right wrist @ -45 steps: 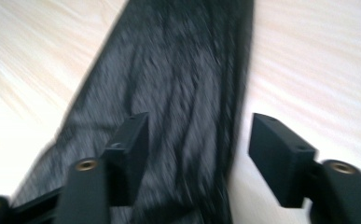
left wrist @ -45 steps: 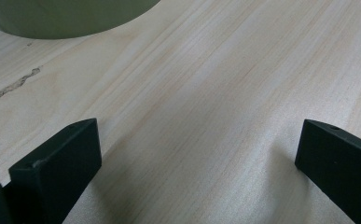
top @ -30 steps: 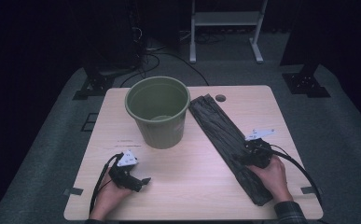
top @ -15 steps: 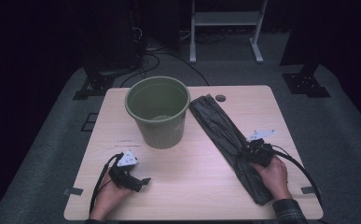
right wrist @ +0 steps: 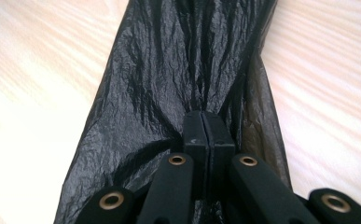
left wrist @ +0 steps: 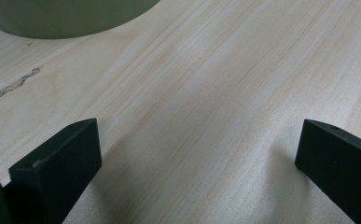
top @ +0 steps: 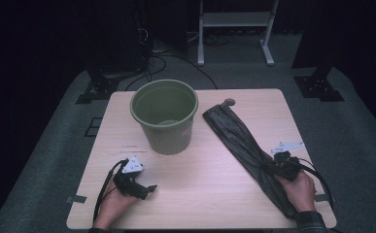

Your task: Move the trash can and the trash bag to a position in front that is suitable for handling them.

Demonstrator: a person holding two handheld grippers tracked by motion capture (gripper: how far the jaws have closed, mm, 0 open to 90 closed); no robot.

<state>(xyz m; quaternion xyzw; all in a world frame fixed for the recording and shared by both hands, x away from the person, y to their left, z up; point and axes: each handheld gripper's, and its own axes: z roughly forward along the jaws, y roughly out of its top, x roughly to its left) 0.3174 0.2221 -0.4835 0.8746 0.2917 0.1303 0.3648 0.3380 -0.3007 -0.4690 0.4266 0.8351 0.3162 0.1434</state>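
Observation:
A long black plastic bag (top: 237,133) lies flat and slanted on the right half of the wooden table (top: 214,194). My right gripper (top: 274,168) has just been closing and is now shut on the bag, which bunches into creases at the pinch. In the right gripper view the jaws meet on the gathered bag (right wrist: 169,70) at the right gripper (right wrist: 201,122). An olive green bucket (top: 164,116) stands upright at the table's middle back. My left gripper (top: 150,188) rests near the front left edge, open, with bare wood between its jaws. The left gripper (left wrist: 197,158) faces the bucket's base (left wrist: 66,18).
A dark cable runs from each gripper toward the table's front edge. A small round grommet (top: 228,102) sits by the bag's far end. Beyond the table lie dark floor, cables and the legs of a stand (top: 234,29).
The right gripper's jaws have closed onto the bag, whose near part has gathered into folds. The right hand has shifted slightly toward the near right. The left gripper has stayed put.

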